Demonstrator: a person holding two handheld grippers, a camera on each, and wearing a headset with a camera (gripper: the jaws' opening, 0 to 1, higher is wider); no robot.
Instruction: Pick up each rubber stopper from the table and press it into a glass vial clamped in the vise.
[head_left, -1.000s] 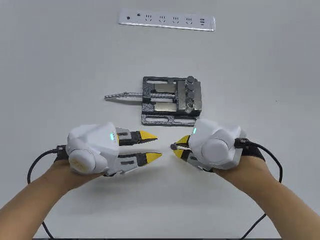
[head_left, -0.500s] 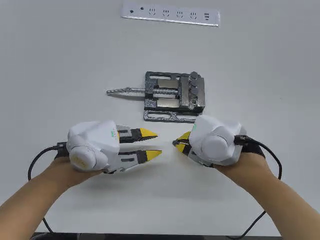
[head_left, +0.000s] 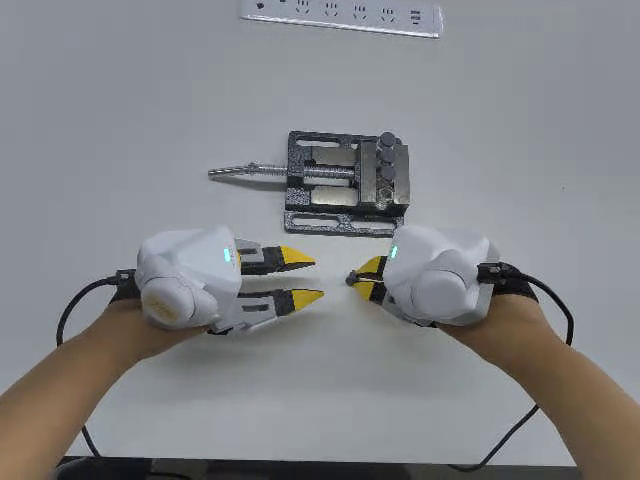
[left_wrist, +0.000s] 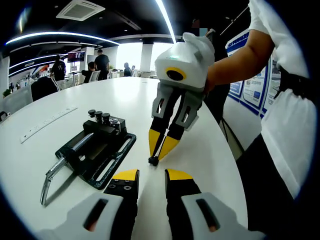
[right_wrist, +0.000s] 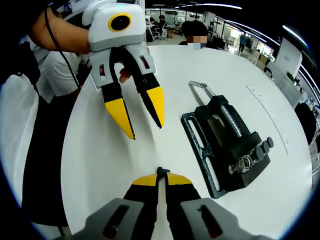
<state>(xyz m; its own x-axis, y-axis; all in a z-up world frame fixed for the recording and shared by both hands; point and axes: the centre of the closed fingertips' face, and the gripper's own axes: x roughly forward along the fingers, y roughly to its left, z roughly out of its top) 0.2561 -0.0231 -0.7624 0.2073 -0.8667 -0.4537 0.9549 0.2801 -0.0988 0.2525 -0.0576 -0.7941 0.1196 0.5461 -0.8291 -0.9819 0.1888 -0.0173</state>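
A black vise (head_left: 345, 195) lies on the white table and clamps a row of glass vials (head_left: 385, 172). Three vials carry dark stoppers (right_wrist: 266, 144); the end vial (right_wrist: 245, 161) shows bare glass. My right gripper (head_left: 360, 281) hovers in front of the vise, shut on a small dark rubber stopper (head_left: 351, 279) at its tips; the stopper (right_wrist: 160, 171) (left_wrist: 153, 160) is pinched between the yellow tips. My left gripper (head_left: 305, 277) faces it from the left, open, with nothing between its fingers. The left gripper (right_wrist: 141, 117) is a short gap from the right gripper (left_wrist: 160, 149).
A white power strip (head_left: 340, 12) lies at the far edge of the table. The vise's screw handle (head_left: 245, 172) sticks out to the left. Bare white tabletop (head_left: 120, 150) surrounds the vise. People and desks stand in the room behind, in the gripper views.
Both grippers have edged slightly toward the vise. The right gripper stays shut on the stopper and the left stays open. The head camera has shifted a little.
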